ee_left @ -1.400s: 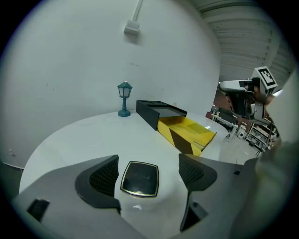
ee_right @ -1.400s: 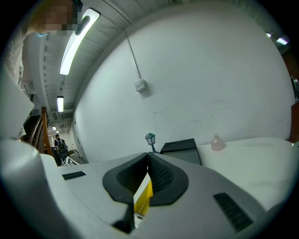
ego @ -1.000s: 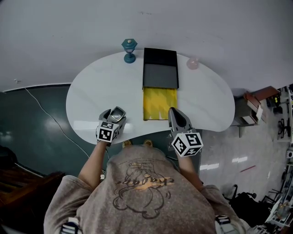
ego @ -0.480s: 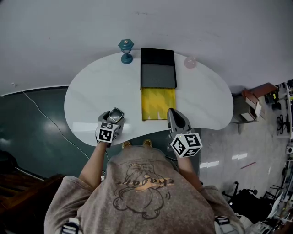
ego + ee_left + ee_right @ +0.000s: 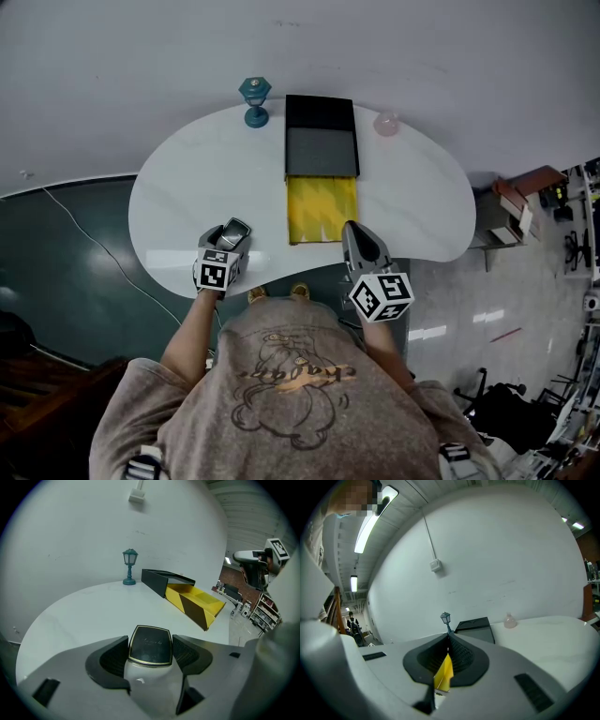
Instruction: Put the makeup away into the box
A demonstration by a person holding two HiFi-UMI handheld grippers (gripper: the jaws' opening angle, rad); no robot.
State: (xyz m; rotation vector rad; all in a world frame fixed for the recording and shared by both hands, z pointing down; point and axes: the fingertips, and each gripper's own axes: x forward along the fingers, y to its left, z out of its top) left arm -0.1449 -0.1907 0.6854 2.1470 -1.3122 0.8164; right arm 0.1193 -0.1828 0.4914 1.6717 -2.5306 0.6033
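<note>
A compact (image 5: pixel 150 644) with a black, gold-rimmed lid and a white body lies on the white table (image 5: pixel 187 187) near its front left edge. My left gripper (image 5: pixel 232 236) is round it. Its jaws have just been closing and the pads now sit against both sides of the compact. The box (image 5: pixel 322 208) lies open at the middle of the table, with a yellow front part, a grey tray and a black lid at the back. It also shows in the left gripper view as the box (image 5: pixel 194 599). My right gripper (image 5: pixel 355 232) hovers shut and empty just in front of the box's near right corner.
A teal lantern figurine (image 5: pixel 253 101) stands at the back, left of the box. A small pink bottle (image 5: pixel 385 122) stands to the box's right. Beyond the table's right end are shelves with clutter (image 5: pixel 525 202). A cable (image 5: pixel 94 239) runs over the dark floor on the left.
The left jaws have drawn in against the compact, which now looks slightly turned between them. The right gripper has kept still.
</note>
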